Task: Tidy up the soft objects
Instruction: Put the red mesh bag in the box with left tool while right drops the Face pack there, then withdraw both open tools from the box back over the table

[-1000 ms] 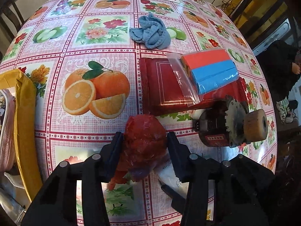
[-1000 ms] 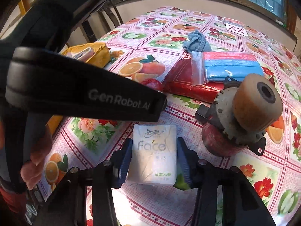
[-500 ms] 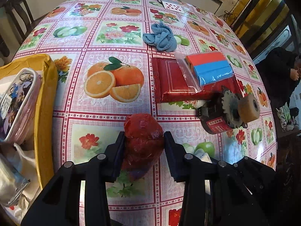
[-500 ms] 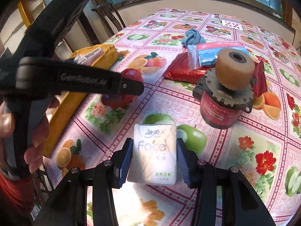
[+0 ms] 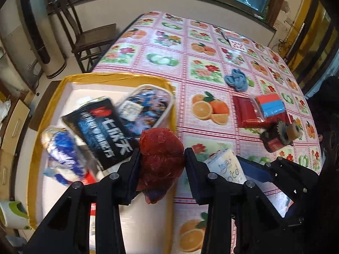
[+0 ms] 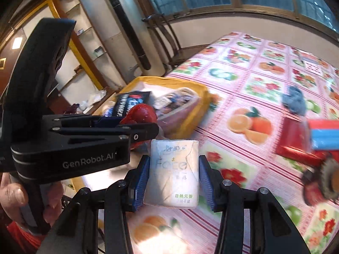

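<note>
Clamping a crumpled red plastic bag bundle (image 5: 162, 156) between the jaws of the left gripper (image 5: 162, 169), squeezing at its waist so the soft mass bulges above and sags below rather than slipping out. Clamping a white soft tissue pack (image 6: 172, 170) between the jaws of the right gripper (image 6: 172, 175), gripping across the narrow sides, likely so the pack keeps its shape and hangs square.

Carrying both loads clear of the table (image 5: 211, 80), the red bundle hanging over the right edge of the yellow-rimmed white box (image 5: 101, 76), the tissue pack just right of that box and trailing a little. Judging from this, gathering soft items into the box.

Lying already inside the box: a black printed packet (image 5: 99, 131), a clear pouch with a colourful print (image 5: 148, 105) and a blue-and-white wrapped item (image 5: 61, 150), crowding the middle and leaving bare floor at the near side.

Waiting well right of the box: a blue crumpled cloth (image 5: 236, 81), a red flat packet (image 5: 245, 112) under a bagged red-and-blue block (image 5: 270, 105), and a red geared motor part (image 5: 279, 135), probably too hard to belong.
</note>
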A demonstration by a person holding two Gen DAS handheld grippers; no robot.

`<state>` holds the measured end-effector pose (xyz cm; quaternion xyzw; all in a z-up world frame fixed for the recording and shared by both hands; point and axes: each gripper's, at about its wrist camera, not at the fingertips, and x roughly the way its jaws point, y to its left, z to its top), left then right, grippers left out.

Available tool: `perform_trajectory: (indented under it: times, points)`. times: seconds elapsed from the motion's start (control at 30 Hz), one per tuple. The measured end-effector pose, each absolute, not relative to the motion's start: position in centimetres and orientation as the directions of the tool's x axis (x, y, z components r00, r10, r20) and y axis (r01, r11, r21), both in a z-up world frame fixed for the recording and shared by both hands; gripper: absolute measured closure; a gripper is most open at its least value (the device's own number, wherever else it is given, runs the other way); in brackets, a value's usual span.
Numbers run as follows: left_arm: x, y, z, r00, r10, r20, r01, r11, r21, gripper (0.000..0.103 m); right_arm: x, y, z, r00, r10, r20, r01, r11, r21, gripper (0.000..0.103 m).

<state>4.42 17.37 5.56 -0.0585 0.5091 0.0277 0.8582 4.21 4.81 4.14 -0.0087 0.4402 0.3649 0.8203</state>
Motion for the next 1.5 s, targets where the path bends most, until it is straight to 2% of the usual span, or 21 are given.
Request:
perform_trajectory:
  times: [0.13, 0.33, 0.43, 0.47, 0.53, 0.57, 0.63, 0.67, 0.77, 0.83, 1.0, 1.27, 1.5]
  points:
    - [3.0, 21.7, 5.1, 0.473, 0.037, -0.880, -0.192, 0.979, -0.062, 0.065, 3.5, 9.3, 3.8, 0.304, 0.610, -0.732, -0.648, 0.695, 0.311, 0.056]
    - [1.0, 25.5, 3.6, 0.457, 0.049, -0.888, -0.259, 0.962, -0.080, 0.065, 2.2, 13.3, 1.9, 0.240, 0.608, -0.756, -0.685, 0.658, 0.312, 0.056]
    - [0.1, 25.7, 3.3, 0.464, 0.047, -0.885, -0.260, 0.962, -0.086, 0.064, 1.3, 13.8, 1.1, 0.243, 0.592, -0.768, -0.703, 0.653, 0.281, 0.052]
    - [-0.2, 25.6, 3.4, 0.474, 0.046, -0.879, -0.260, 0.961, -0.090, 0.064, 1.1, 13.5, 1.0, 0.238, 0.604, -0.761, -0.701, 0.649, 0.296, 0.043]
    - [-0.8, 25.4, 3.8, 0.499, 0.057, -0.865, -0.262, 0.961, -0.088, 0.058, 0.9, 12.4, 1.1, 0.228, 0.632, -0.741, -0.685, 0.645, 0.339, 0.030]
    - [-1.1, 25.2, 4.1, 0.512, 0.061, -0.857, -0.267, 0.959, -0.091, 0.054, 0.8, 11.8, 1.3, 0.239, 0.637, -0.733, -0.678, 0.650, 0.343, 0.029]
    - [-1.6, 24.9, 4.6, 0.540, 0.062, -0.839, -0.274, 0.956, -0.106, 0.037, 0.3, 10.8, 2.0, 0.268, 0.640, -0.720, -0.677, 0.657, 0.331, 0.029]
    - [-1.9, 24.7, 4.9, 0.556, 0.065, -0.829, -0.276, 0.955, -0.110, 0.036, 0.0, 10.1, 2.4, 0.289, 0.638, -0.713, -0.678, 0.662, 0.318, 0.029]
    - [-2.2, 23.6, 5.9, 0.588, 0.101, -0.803, -0.285, 0.955, -0.088, 0.036, -0.8, 7.5, 3.8, 0.350, 0.637, -0.687, -0.669, 0.683, 0.292, 0.028]
    - [-2.3, 22.5, 6.5, 0.610, 0.118, -0.783, -0.281, 0.957, -0.075, 0.031, -0.8, 5.3, 4.5, 0.368, 0.653, -0.662, -0.647, 0.691, 0.323, 0.028]
    - [-2.3, 19.0, 7.7, 0.661, 0.135, -0.738, -0.254, 0.966, -0.050, 0.027, -0.5, -0.2, 5.4, 0.423, 0.636, -0.646, -0.584, 0.736, 0.342, 0.020]
    - [-0.6, 11.6, 7.8, 0.686, 0.105, -0.720, -0.171, 0.985, -0.019, 0.024, -0.3, -8.7, 6.4, 0.514, 0.589, -0.624, -0.483, 0.800, 0.357, 0.020]
    - [1.8, 6.8, 6.4, 0.664, 0.063, -0.745, -0.112, 0.994, -0.016, 0.023, 0.0, -13.4, 6.0, 0.544, 0.551, -0.633, -0.431, 0.831, 0.352, 0.020]
